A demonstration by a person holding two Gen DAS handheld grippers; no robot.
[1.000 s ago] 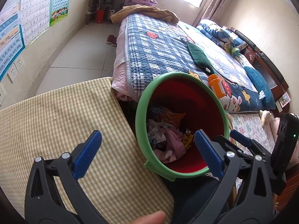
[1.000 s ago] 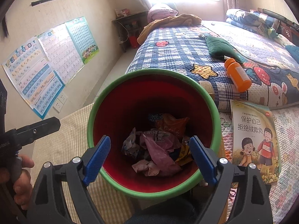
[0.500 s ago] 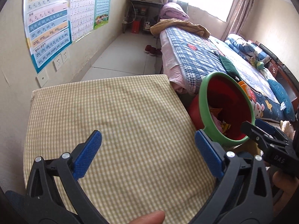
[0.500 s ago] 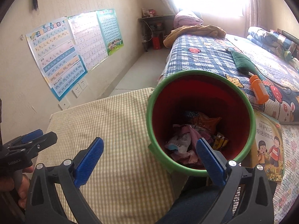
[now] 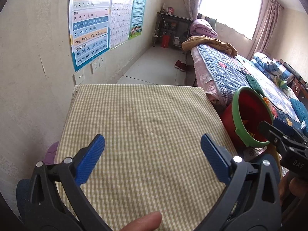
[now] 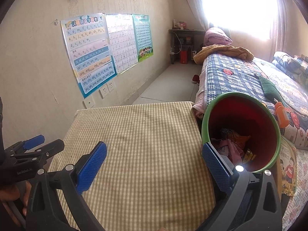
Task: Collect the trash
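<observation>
Left wrist view — bin point(image 5: 250, 119) now at right edge, checked table point(image 5: 144, 134) fills frame — fingers point(image 5: 90, 159) apart.

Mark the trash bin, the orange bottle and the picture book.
trash bin point(image 6: 205, 124), right wrist view, on its green rim at the left.
orange bottle point(image 6: 282, 115), right wrist view, mid body.
picture book point(image 6: 288, 170), right wrist view, centre of its cover.

Your worktop point(image 5: 146, 127) wears matt, woven checked cloth, faintly stained. The bin point(image 6: 240, 129) looks like smooth plastic, red inside with a green rim. Your tool point(image 6: 154, 161) has matt black plastic arms and blue, finely ribbed pads point(image 6: 92, 165). The posters point(image 6: 90, 52) are glossy paper.
</observation>
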